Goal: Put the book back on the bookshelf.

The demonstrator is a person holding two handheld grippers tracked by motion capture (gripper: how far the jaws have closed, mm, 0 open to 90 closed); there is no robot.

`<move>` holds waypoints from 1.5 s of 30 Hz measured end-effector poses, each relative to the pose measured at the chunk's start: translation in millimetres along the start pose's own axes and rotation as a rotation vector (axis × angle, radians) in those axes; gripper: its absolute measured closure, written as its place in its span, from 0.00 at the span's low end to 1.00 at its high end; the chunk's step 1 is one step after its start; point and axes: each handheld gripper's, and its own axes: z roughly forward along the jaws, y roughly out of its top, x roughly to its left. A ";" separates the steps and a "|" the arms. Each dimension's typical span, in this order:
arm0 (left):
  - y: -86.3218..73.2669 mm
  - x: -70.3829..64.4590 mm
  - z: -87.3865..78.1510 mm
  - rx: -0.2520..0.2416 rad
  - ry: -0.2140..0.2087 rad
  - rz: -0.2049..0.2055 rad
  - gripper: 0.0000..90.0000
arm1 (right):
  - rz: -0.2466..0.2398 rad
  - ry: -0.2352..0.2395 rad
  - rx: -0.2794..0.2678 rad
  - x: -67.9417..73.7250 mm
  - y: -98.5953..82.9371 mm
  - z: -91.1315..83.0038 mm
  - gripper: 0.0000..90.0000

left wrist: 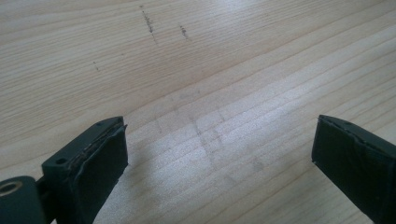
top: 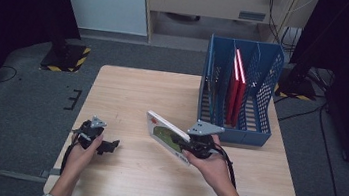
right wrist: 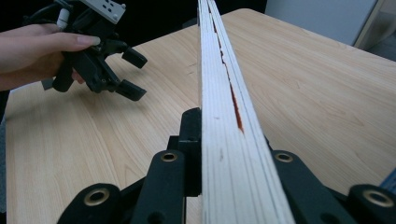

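High view: pale wooden table on grey carpet.

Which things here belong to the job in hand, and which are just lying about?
In the job:
- white book, clamped in the right tool
- blue file rack
- red books standing in the rack

Lying about:
- left tool, open and idle over the table
- black and yellow base on the floor

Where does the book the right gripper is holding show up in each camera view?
High view: the book is at centre, tilted, held above the table by the right gripper.
Left gripper view: the book is not in it.
Right gripper view: the book is seen edge-on, running up the middle.
Shared landmark: the wooden table.
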 end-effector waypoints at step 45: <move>-3.3 0.0 6.0 0.033 0.010 -0.025 0.03 | 0.070 -0.125 -0.031 -30.6 -20.4 -101.8 0.84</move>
